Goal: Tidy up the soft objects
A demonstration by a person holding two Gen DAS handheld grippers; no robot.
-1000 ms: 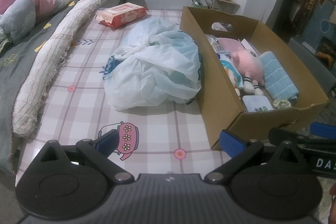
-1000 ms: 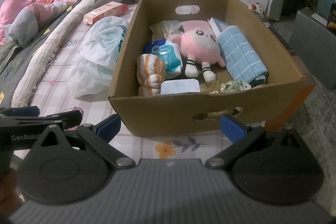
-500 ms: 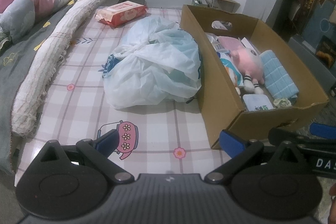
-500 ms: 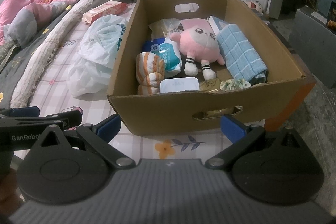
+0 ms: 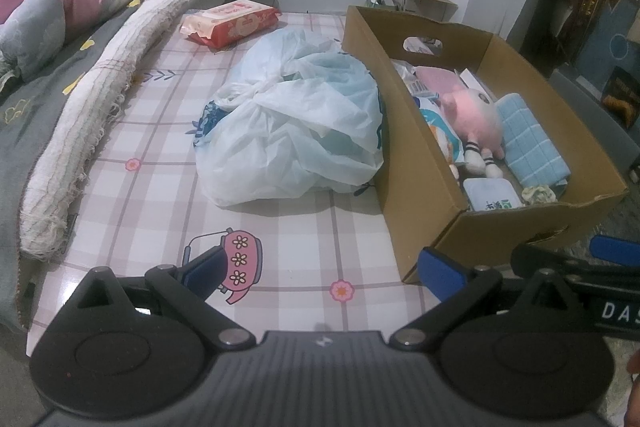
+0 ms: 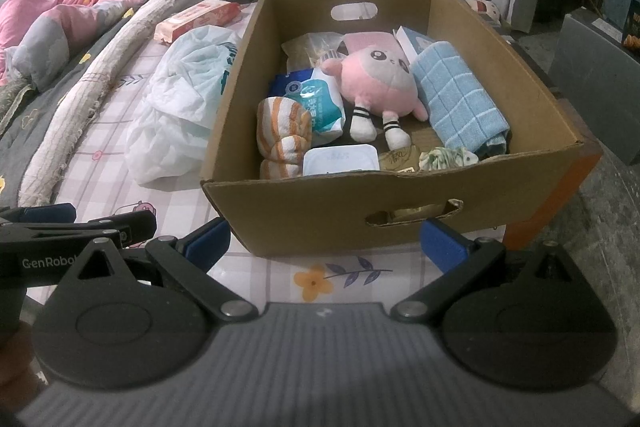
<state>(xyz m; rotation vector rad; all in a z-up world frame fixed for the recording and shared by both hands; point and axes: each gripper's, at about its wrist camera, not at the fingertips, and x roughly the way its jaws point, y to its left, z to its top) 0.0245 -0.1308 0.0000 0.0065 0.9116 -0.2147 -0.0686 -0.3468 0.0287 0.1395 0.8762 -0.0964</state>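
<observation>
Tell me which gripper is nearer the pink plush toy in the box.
Right. The right gripper faces the cardboard box head-on, the pink plush toy straight ahead; the left gripper sits beside the box, over the bedsheet.

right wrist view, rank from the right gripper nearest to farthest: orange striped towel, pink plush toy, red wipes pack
From the right gripper, both jaws open and empty:
1. Orange striped towel, near left corner of the cardboard box.
2. Pink plush toy, middle of the box.
3. Red wipes pack, on the bed beyond the box, far left.
</observation>
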